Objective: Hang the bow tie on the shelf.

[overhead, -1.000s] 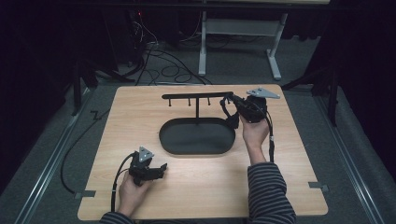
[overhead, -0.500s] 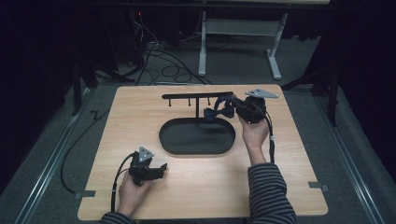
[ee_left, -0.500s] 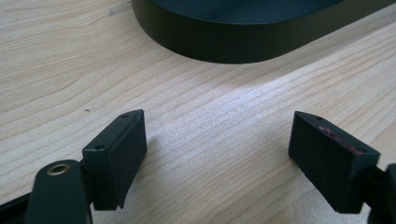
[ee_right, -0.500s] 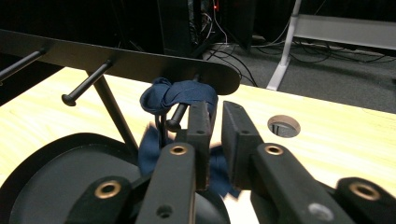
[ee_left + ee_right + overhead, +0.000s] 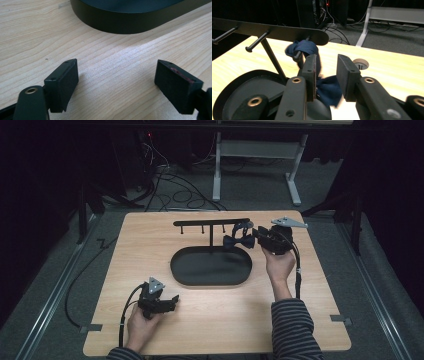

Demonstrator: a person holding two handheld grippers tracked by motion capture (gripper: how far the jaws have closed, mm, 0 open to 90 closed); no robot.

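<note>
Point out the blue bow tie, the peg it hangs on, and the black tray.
Bow tie (image 5: 329, 91): right gripper view, its lower wing.
Peg (image 5: 297, 57): right gripper view, near its knob end.
Tray (image 5: 210, 281): high view, its near rim.

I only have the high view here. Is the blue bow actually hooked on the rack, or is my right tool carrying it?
Observer: In the right gripper view, the blue bow has its loop over the end peg of the rack.
Operator: Have I let go of it?
Observer: The right tool has just been opening. The cloth hangs in the gap, and one pad stands clear of it.
Operator: And the left tool?
Observer: The left tool is wide open over bare wood with nothing between its pads. The tray wall is just ahead.
</note>
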